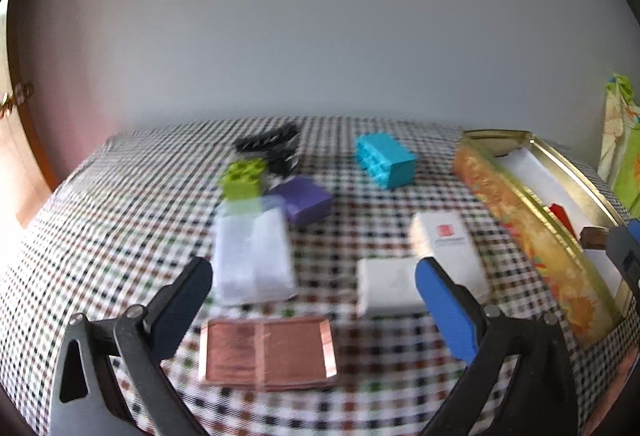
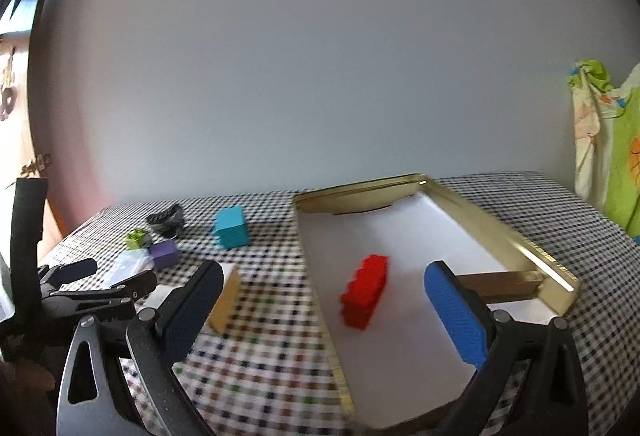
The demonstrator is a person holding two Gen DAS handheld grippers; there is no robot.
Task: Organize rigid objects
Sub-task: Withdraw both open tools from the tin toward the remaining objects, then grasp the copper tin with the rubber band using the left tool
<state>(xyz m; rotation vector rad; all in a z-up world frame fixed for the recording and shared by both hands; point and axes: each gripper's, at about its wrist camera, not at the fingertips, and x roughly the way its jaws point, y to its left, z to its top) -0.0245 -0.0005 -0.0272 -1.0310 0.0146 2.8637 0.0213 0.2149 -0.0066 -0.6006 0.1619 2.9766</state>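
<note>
Tablecloth (image 1: 120,236): black, white and brown check. Tin (image 2: 500,232): gold rim, white lining. Blocks: 1 red (image 2: 366,290), 1 teal (image 1: 386,160), 1 lime (image 1: 243,178), 1 purple (image 1: 306,200). Flat plate (image 1: 266,354): copper.

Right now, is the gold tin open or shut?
Open. The gold tin has no lid on it; its white lining shows, with a red block lying inside.
</note>
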